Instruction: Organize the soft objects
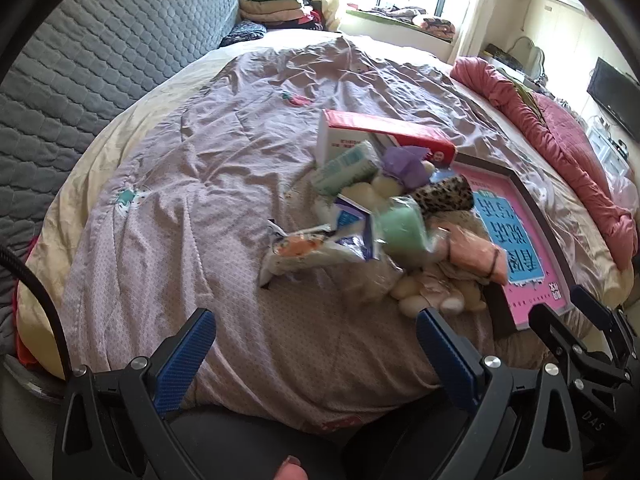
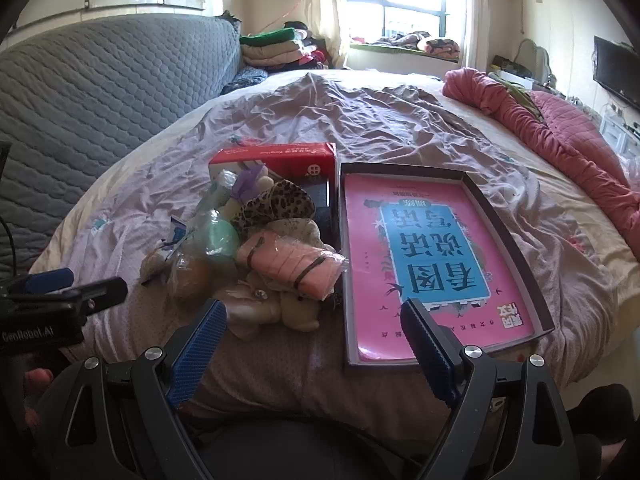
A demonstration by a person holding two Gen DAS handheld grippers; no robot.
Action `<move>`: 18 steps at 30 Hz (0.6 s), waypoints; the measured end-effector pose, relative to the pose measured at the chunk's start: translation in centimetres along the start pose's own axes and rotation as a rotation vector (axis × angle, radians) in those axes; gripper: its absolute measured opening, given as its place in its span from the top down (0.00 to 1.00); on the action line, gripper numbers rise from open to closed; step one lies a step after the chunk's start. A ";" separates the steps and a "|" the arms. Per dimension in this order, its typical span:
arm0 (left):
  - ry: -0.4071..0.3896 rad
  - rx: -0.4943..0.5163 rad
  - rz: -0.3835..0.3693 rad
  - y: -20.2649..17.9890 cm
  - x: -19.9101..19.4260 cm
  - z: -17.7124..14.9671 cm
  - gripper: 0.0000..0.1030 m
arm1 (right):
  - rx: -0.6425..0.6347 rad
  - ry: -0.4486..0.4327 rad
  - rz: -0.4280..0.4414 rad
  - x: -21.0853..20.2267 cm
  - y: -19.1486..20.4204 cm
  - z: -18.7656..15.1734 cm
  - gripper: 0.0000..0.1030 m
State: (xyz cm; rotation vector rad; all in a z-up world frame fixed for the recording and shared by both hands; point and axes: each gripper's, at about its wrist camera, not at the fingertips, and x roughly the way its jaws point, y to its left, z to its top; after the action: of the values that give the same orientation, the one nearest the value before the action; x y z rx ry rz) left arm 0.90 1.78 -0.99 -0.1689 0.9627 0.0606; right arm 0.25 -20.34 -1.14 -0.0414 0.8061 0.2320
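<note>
A wrinkled matt cloth bedsheet [image 2: 384,120] lies under a glossy pink paper book cover [image 2: 432,256] in a matt cardboard tray [image 2: 516,240]. Crinkly clear plastic wraps a peach cloth roll [image 2: 288,268]. The gripper fingers [image 2: 198,352] carry ribbed blue rubbery pads on matt black plastic.

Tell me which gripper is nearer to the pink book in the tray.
Right. The right gripper hovers open at the near edge of the pink book, one finger overlapping it. The left gripper sits open further left, facing the pile of soft things.
</note>
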 end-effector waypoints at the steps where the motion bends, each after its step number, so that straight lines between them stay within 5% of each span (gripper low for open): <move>1: -0.002 -0.002 0.003 0.3 0.2 0.1 0.02 | -0.004 0.001 -0.001 0.1 0.0 0.1 0.13; 8: 0.002 0.027 0.008 2.4 2.4 1.0 0.02 | -0.020 0.016 -0.004 1.6 -0.2 0.6 0.13; 18: 0.031 0.235 0.049 2.3 6.6 2.3 0.08 | -0.116 0.077 -0.015 4.9 -0.3 1.7 0.13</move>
State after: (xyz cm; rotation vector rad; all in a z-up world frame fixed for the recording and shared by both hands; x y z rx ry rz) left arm 6.28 4.34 -5.37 0.0703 0.9973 -0.0107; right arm 4.80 -19.46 -3.46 -0.1659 0.8676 0.2642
